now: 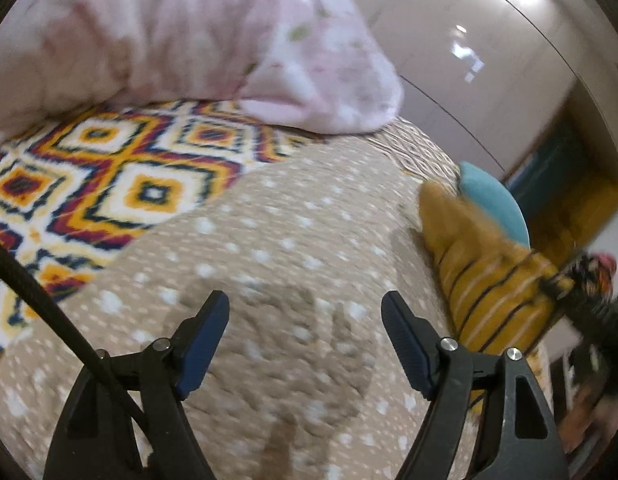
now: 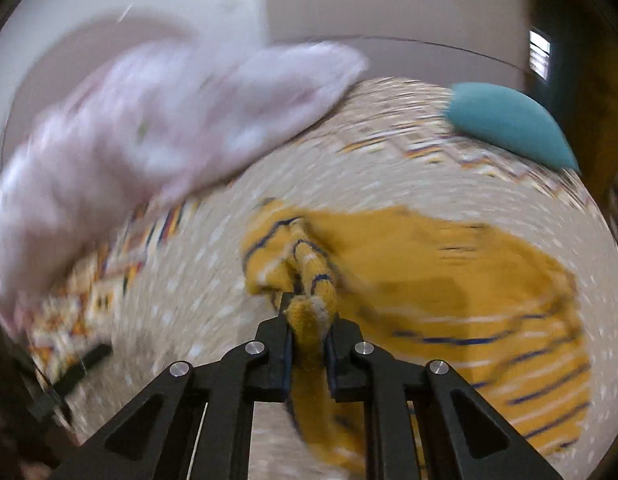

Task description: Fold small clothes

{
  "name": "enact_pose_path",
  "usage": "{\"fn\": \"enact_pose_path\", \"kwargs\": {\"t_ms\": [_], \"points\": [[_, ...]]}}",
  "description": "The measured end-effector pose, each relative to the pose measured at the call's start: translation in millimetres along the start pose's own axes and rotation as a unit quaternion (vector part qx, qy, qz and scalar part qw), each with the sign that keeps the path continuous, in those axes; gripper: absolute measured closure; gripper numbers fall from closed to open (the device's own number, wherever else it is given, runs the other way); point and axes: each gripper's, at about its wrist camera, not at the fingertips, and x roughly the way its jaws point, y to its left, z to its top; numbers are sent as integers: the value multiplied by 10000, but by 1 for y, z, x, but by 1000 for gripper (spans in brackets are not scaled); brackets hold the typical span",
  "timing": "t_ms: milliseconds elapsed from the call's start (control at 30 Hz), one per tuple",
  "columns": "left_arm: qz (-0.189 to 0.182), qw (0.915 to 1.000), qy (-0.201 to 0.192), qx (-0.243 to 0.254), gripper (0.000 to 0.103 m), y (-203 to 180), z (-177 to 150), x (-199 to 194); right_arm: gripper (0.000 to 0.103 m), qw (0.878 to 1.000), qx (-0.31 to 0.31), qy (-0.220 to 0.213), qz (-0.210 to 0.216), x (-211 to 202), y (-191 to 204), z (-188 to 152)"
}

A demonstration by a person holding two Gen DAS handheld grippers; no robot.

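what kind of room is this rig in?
Most likely a bedroom. The work surface looks like a bed: a dotted beige bedspread over a patterned blanket, with a pink pillow at its far end. Glossy wardrobe doors stand behind it.

Both views are softly and evenly lit; glare is thrown on the glossy wardrobe (image 1: 465, 56). Heavy swirling motion blur is seen in the right wrist view, and edges are bent and darkened by fisheye distortion.
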Motion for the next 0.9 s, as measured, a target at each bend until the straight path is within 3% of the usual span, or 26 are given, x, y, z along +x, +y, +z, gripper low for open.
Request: {"fn": "enact_pose_path", "kwargs": {"t_ms": [133, 200, 300, 400, 633, 900], "points": [[-204, 9988, 159, 409, 26, -36, -15, 1, 94, 9906, 1288, -301, -361, -38, -127, -11], [-325, 9976, 252, 556, 26, -52, -20, 1, 94, 9777, 2006, -198, -588, -43, -190, -38], [-394, 9942, 361, 929, 26, -82, -31, 2, 94, 9614, 2659, 56, -710, -38, -245, -83], [-422, 9886, 526, 1349, 26, -111, -40, 6, 94, 9604, 2762, 102, -367, -36, -256, -107], [-887, 9773, 1088, 1587, 25, -175, -50, 24, 94, 9780, 2073, 111, -216, -40, -234, -96], [-1197, 9575, 1639, 2052, 24, -239, -70, 47, 94, 9781, 2080, 55, 9, -59, -246, -108]]}}
